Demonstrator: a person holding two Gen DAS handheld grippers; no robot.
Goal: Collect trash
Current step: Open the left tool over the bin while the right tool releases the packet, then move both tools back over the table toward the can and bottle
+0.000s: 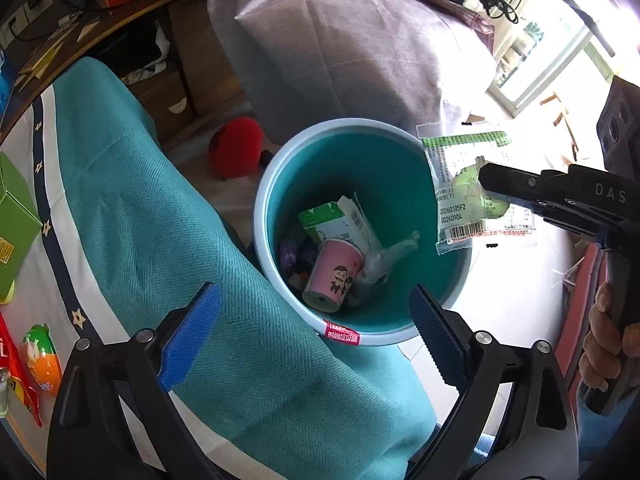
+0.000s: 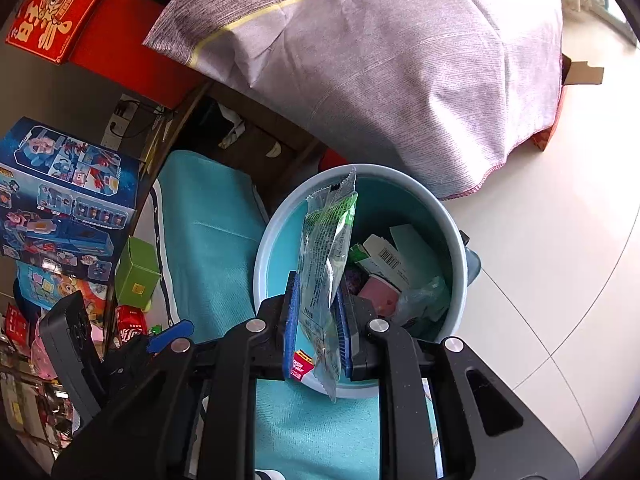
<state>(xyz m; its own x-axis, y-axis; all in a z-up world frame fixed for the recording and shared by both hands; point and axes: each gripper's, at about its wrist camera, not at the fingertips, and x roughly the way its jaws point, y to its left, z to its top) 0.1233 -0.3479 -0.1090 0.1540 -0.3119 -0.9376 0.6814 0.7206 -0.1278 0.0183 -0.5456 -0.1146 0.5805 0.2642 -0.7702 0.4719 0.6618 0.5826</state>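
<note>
A teal trash bin (image 1: 280,184) with a pale rim stands on the floor beside the teal-covered table; it also shows in the right wrist view (image 2: 456,248). Inside lie a pink paper cup (image 1: 334,276), a green-white carton (image 1: 336,224) and a crumpled clear bag (image 1: 384,264). My right gripper (image 2: 318,320) is shut on a clear and green snack wrapper (image 2: 326,248) and holds it over the bin's rim; the wrapper (image 1: 460,188) hangs from it in the left wrist view. My left gripper (image 1: 316,332) is open and empty above the bin's near rim.
A teal tablecloth (image 1: 160,240) covers the table at left, with a green box (image 1: 16,224), a candy pack (image 1: 42,356) and a blue toy box (image 2: 64,200) on it. A grey cloth-covered mass (image 2: 380,64) stands behind the bin. A red object (image 1: 236,146) lies on the floor.
</note>
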